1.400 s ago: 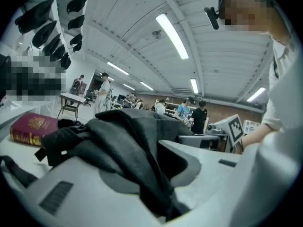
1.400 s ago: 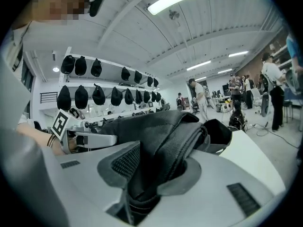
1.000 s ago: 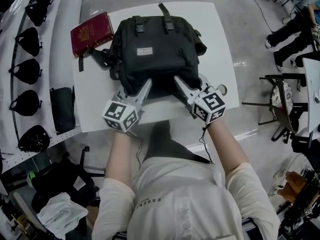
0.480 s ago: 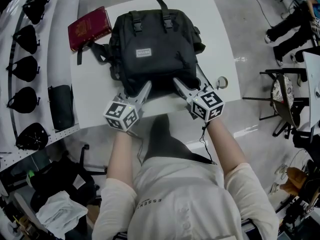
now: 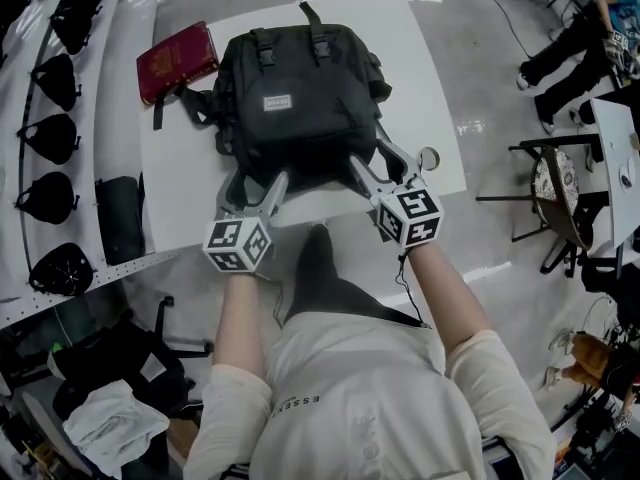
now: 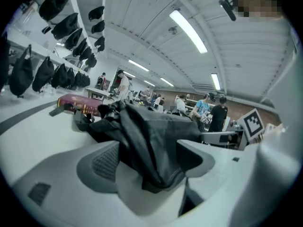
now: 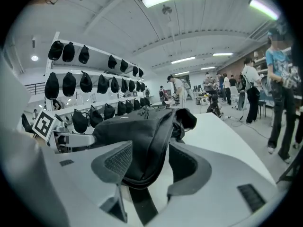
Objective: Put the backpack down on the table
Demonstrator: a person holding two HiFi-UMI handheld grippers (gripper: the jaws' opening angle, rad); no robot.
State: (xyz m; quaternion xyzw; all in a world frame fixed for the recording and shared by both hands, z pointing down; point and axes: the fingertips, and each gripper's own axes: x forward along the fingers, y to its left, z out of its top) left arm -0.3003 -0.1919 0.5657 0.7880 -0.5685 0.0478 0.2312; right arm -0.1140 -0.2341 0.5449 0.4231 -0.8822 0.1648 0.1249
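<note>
The black backpack (image 5: 300, 108) lies flat on the white table (image 5: 190, 193), front panel up, with a small pale label (image 5: 277, 102) showing near its middle. Its long axis runs from the person's side of the table to the far side. The top handle (image 5: 308, 14) and the two buckled straps point away from the person, and the bottom edge faces them. On the pack's left, its shoulder straps (image 5: 195, 111) spill onto the tabletop toward a dark red pouch (image 5: 178, 60) lying just beside the far left corner of the pack. The left gripper (image 5: 252, 190) reaches in at the bottom left corner of the pack and the right gripper (image 5: 383, 164) at the bottom right corner, both angled slightly downward. In the left gripper view the jaws are spreading wide, with a loose fold of the black fabric draped between the ribbed pads (image 6: 105, 162) rather than pinched. In the right gripper view the jaws are likewise opening, with a bunched edge of the pack and a strap between the pads (image 7: 118, 162), and a gap showing on the right-hand side. A small roll of tape (image 5: 430, 158) sits on the table near the right gripper. Dark bags (image 5: 55, 73) hang on the white rack along the left.
</note>
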